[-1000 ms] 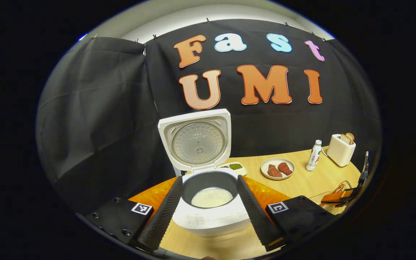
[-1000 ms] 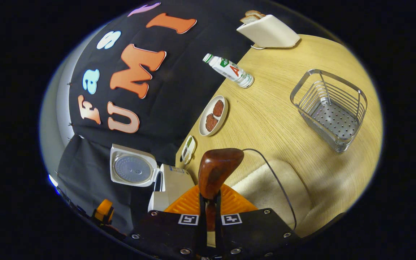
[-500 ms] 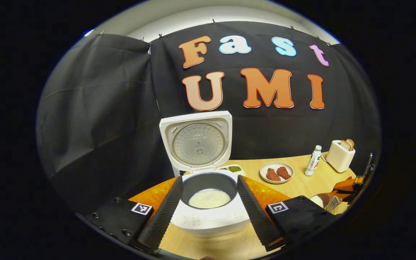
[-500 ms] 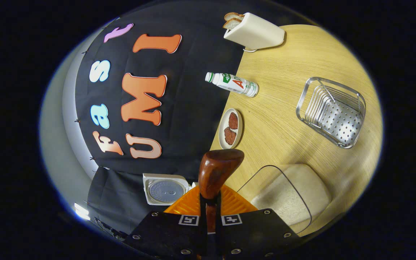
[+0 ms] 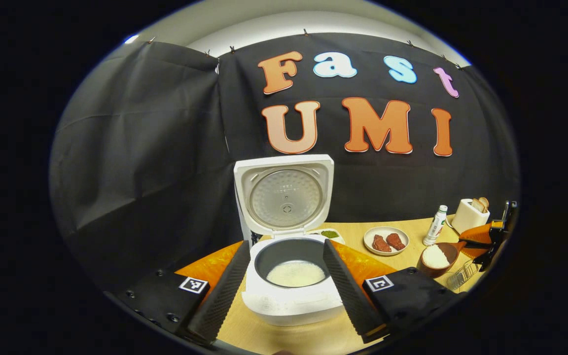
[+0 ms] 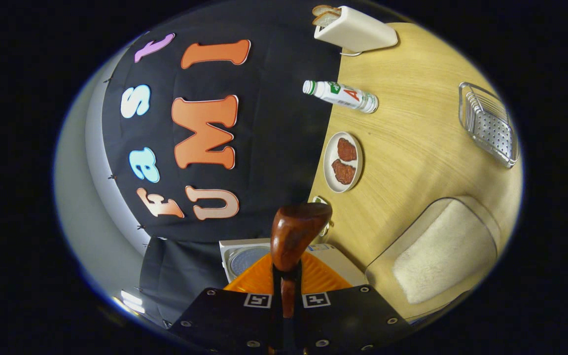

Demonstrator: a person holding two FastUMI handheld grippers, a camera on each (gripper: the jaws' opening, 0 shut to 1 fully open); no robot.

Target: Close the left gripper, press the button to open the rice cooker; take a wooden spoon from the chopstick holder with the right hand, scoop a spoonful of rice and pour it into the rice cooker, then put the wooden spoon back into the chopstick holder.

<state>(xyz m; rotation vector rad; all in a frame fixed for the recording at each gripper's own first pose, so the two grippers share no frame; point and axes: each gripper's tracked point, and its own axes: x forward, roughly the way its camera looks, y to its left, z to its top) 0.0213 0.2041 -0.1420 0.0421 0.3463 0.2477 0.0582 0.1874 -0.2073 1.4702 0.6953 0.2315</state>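
On the table (image 5: pixel 402 261), open rice cooker (image 5: pixel 294 291) holds rice; right tool (image 6: pixel 286 276) grips loaded wooden spoon (image 5: pixel 437 257); left tool (image 5: pixel 286 291) wide.

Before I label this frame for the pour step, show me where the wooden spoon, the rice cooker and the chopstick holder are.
wooden spoon (image 5: pixel 436 257): left gripper view, rice-filled bowl.
rice cooker (image 5: pixel 294 306): left gripper view, front panel.
chopstick holder (image 6: pixel 492 129): right gripper view, perforated bottom.

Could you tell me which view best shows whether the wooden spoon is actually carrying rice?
The left gripper view: the wooden spoon faces the camera, its bowl heaped with white rice. The right gripper view shows the spoon's back, clamped in the right hand-held gripper, hiding any rice.
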